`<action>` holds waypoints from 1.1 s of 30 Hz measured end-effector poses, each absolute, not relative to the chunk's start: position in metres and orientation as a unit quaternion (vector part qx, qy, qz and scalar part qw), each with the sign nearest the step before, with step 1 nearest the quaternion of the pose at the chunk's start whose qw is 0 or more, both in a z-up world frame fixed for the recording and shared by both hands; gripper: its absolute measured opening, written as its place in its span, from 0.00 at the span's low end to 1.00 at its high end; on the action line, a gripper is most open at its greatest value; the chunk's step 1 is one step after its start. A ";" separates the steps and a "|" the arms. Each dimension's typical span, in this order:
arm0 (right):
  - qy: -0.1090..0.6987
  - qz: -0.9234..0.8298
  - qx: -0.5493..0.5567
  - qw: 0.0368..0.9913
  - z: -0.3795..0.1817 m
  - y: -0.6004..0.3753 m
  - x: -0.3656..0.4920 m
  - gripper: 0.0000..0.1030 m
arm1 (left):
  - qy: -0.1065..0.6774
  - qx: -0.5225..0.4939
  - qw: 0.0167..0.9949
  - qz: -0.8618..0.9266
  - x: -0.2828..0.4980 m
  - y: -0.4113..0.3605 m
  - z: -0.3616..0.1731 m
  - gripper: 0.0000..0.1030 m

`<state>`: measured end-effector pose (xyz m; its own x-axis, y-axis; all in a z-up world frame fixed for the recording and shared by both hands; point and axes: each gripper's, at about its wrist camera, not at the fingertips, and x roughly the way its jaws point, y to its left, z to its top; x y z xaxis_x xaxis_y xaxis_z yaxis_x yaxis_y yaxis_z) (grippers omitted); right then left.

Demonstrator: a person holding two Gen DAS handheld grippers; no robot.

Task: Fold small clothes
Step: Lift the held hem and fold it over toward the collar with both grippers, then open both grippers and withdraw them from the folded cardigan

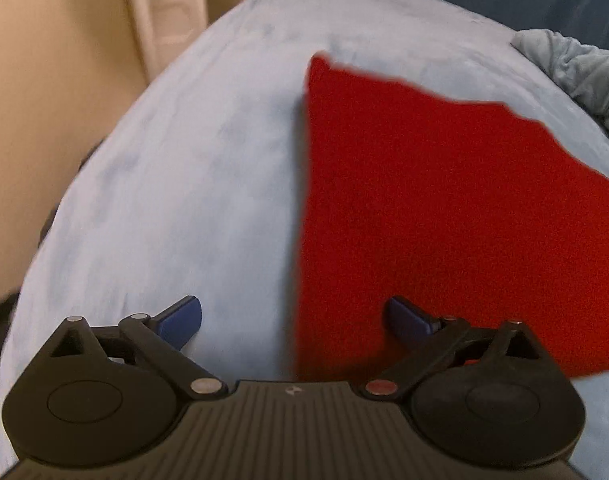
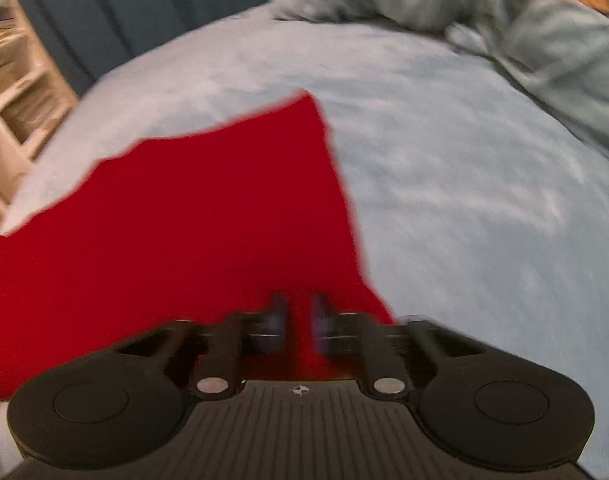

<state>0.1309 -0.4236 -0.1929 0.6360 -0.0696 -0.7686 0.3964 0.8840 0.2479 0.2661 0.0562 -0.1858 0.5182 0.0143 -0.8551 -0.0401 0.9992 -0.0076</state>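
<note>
Soft blue bedding [image 1: 152, 184] covers the bed, and on it lies our red cloth [image 1: 444, 208]. It is spread flat, with a straight left side and a bumpy far edge. From our right gripper's camera the same red cloth [image 2: 176, 224] fills the lower left of the picture and comes to a point at the far end.

Our left gripper [image 1: 293, 318] has its jaws wide apart. One blue fingertip [image 1: 182, 316] is over the blue bedding and the other is over the red cloth, so the cloth's left edge runs between them. Nothing is pinched there.

Our right gripper [image 2: 298, 322] is blurry. Its jaws are nearly together over the near edge of the red cloth, with a thin strip of red showing between them. We cannot tell if they pinch it.

Farther back, a bunched grey-blue blanket [image 2: 524, 28] sits on the bed. A dark blue curtain [image 2: 124, 4] hangs behind, and white shelves [image 2: 20, 92] stand to the left.
</note>
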 end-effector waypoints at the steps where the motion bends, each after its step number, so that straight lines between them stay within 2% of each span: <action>1: 0.405 -0.136 0.219 0.877 -0.191 -0.429 0.124 0.01 | 0.493 -0.028 0.870 0.019 0.260 0.063 -0.181 0.98; 3: 0.406 -0.143 0.257 0.865 -0.178 -0.437 0.108 0.07 | 0.499 -0.047 0.865 0.023 0.246 0.074 -0.166 0.99; 4: 0.414 -0.149 0.265 0.858 -0.171 -0.439 0.101 0.17 | 0.504 -0.045 0.862 0.028 0.239 0.077 -0.157 0.99; 6: 0.414 -0.154 0.261 0.858 -0.151 -0.432 0.084 0.32 | 0.492 -0.034 0.869 0.028 0.217 0.076 -0.136 0.99; 10: 0.367 -0.125 0.194 0.901 -0.093 -0.395 0.035 0.64 | 0.467 -0.009 0.883 0.032 0.170 0.052 -0.086 1.00; 13: 0.334 -0.109 0.166 0.921 -0.056 -0.363 0.001 0.78 | 0.479 -0.004 0.875 0.067 0.134 0.023 -0.065 1.00; 17: 0.292 -0.091 0.214 0.928 -0.030 -0.332 -0.051 0.80 | 0.474 -0.001 0.880 0.019 0.083 -0.012 -0.049 1.00; 22: 0.298 -0.060 0.143 0.942 -0.029 -0.292 -0.092 0.80 | 0.462 0.022 0.886 -0.009 0.040 -0.034 -0.032 1.00; 33: 0.272 -0.032 0.112 0.955 -0.010 -0.269 -0.115 0.80 | 0.417 0.017 0.909 -0.005 -0.008 -0.025 -0.005 1.00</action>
<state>-0.1150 -0.2686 -0.0103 0.8497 0.0006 -0.5273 0.1211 0.9731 0.1962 -0.0081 -0.0247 -0.0051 0.6514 0.0049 -0.7588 0.0233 0.9994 0.0265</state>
